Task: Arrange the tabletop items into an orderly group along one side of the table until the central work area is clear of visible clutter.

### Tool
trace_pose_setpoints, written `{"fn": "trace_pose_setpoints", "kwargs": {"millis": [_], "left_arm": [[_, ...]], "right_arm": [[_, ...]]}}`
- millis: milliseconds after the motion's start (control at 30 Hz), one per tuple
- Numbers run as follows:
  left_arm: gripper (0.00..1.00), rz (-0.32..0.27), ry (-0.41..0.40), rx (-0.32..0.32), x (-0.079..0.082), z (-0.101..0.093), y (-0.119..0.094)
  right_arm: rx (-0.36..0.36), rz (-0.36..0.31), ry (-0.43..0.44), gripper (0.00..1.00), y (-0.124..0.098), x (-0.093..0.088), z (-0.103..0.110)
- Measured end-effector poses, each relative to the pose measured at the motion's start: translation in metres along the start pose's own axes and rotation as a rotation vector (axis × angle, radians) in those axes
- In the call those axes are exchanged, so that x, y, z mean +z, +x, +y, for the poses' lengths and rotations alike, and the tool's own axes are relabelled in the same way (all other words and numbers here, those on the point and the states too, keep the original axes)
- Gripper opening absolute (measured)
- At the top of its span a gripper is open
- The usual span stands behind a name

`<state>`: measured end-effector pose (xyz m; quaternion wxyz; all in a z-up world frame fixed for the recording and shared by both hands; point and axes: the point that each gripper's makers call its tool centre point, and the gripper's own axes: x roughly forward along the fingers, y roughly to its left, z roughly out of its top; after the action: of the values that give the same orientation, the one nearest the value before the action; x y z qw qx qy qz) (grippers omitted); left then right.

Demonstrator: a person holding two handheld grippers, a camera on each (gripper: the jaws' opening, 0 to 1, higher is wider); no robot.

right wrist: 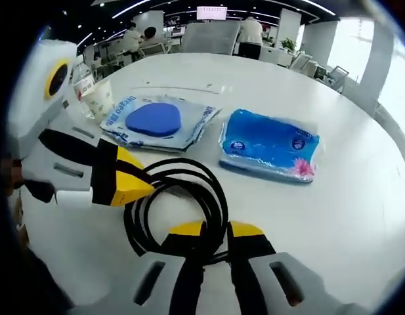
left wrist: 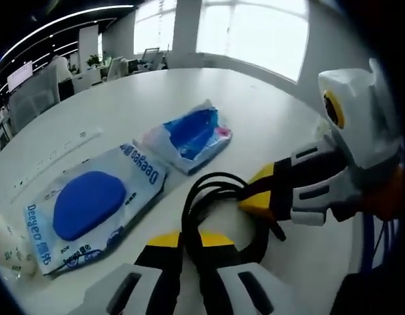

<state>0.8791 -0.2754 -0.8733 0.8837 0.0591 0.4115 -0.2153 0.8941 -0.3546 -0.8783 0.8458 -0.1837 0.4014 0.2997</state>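
Nearest to me in the left gripper view, my left gripper (left wrist: pixel 190 246) has its yellow-tipped jaws closed on the black cable (left wrist: pixel 218 197), a coiled loop lying on the white table (left wrist: pixel 268 125); the strands run down between the two jaws. In the right gripper view my right gripper (right wrist: pixel 215 231) pinches the same cable (right wrist: pixel 182 197) on the near side of the coil, jaws narrow with the black strands between them. So both my grippers hold the one coil, from different sides.

Going left to right in the left gripper view: at the far left edge sits a small crumpled pale item (left wrist: pixel 6 246) (too blurred to name). Next comes the flat wet-wipes pack (left wrist: pixel 90 203) with a blue oval lid, lying just beside the coil. Past it, touching or nearly touching its far corner, is the blue tissue packet (left wrist: pixel 192 134). A long white power strip (left wrist: pixel 54 154) lies farther out on the table, behind the wipes. On the right my right gripper (left wrist: pixel 251 197) comes in, its yellow tip at the cable loop.

In the right gripper view, left to right: my left gripper (right wrist: pixel 133 187) reaches in with its yellow tip on the coil, then a paper cup (right wrist: pixel 97 97) beyond it, the wipes pack (right wrist: pixel 159 121), and the blue packet (right wrist: pixel 271 144) side by side, both well clear of the table edge. The power strip (right wrist: pixel 179 87) lies behind them.
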Motion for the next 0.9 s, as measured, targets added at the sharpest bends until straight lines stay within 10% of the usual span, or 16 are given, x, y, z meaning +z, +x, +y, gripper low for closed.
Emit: {"fn": "trace_pose_setpoints", "kwargs": {"millis": [433, 900], "left_arm": [[0.12, -0.052, 0.042, 0.018, 0.006, 0.001, -0.012], [0.32, -0.228, -0.065, 0.098, 0.006, 0.014, -0.074]], "right_arm": [[0.016, -0.112, -0.054, 0.19, -0.011, 0.02, 0.001], [0.115, -0.261, -0.06, 0.46, -0.049, 0.039, 0.019]]}}
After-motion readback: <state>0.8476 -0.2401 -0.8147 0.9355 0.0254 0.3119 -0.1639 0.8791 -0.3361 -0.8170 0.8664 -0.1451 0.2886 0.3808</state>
